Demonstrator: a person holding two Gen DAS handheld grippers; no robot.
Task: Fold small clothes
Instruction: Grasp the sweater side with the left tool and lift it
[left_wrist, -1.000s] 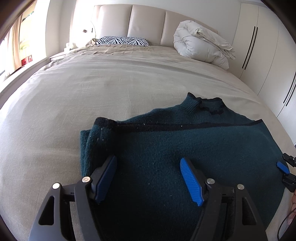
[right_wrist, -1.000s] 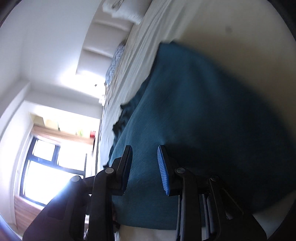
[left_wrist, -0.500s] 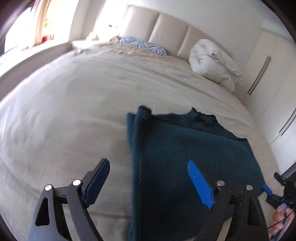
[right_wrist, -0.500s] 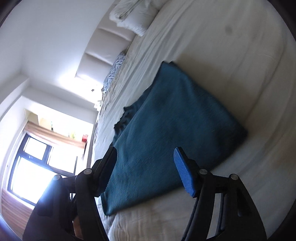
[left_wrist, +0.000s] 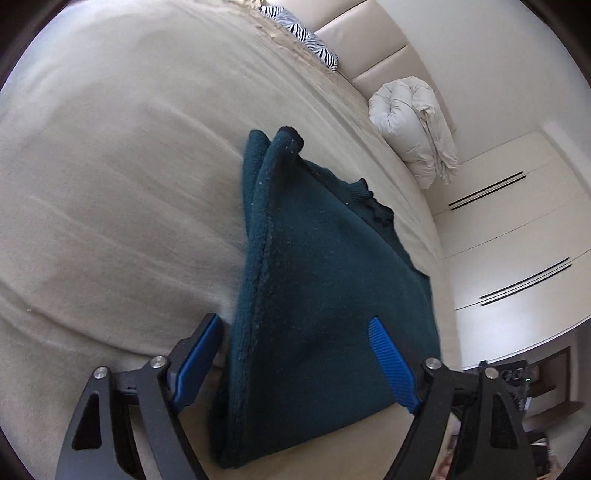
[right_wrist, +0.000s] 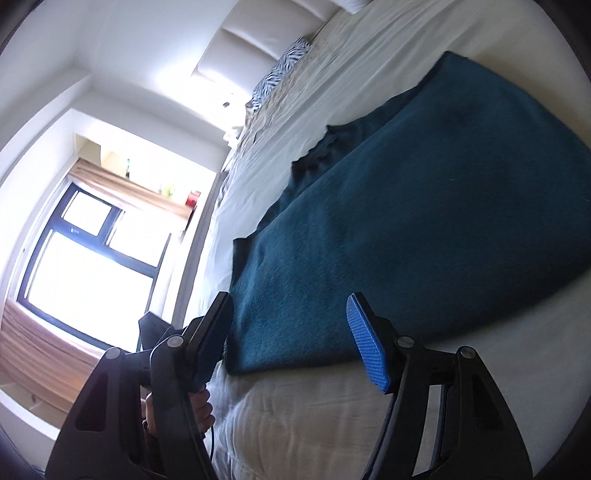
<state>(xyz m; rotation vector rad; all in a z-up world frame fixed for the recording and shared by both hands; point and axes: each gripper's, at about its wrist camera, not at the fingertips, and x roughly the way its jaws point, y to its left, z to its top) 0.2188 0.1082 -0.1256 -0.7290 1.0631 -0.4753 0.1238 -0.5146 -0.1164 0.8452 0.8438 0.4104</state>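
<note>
Item: dark teal sweater (left_wrist: 332, 295), folded, lay flat on the beige bed (left_wrist: 110, 184). Left gripper (left_wrist: 295, 360) and right gripper (right_wrist: 291, 338) fingers were spread wide, holding nothing, each astride its near edge. At 1 o'clock: rolled white duvet (left_wrist: 413, 125), zebra pillow (left_wrist: 303, 37). No legible writing.

The left gripper (left_wrist: 295, 363) hangs low in the frame with its jaws spread wide, blue pads (left_wrist: 392, 365) facing each other across the gap and gripping nothing. The right gripper (right_wrist: 291, 339) sits at the bottom of its own frame, likewise gaping. A hand (right_wrist: 201, 408) (only its knuckles show) peeks out at lower left, behind the right gripper's near finger.
</note>
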